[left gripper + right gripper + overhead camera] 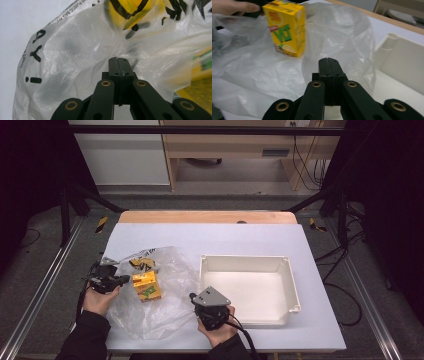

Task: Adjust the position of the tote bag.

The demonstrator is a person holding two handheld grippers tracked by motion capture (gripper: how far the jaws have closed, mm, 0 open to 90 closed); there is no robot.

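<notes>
Crinkled clear plastic bag [150, 290] lies left of the rectangular white tray [292, 285], yellow carton [146, 286] upright on it; left gripper [118, 59] pinches its film, right gripper [328, 60] clenched, empty.

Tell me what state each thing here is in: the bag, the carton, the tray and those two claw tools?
Plastic bag: crumpled, spread on the table.
Yellow drink carton: upright, on the bag.
White tray: empty, beside the bag.
Left gripper: jaws shut, pinching a fold of bag film.
Right gripper: jaws shut, at the bag's edge.
</notes>
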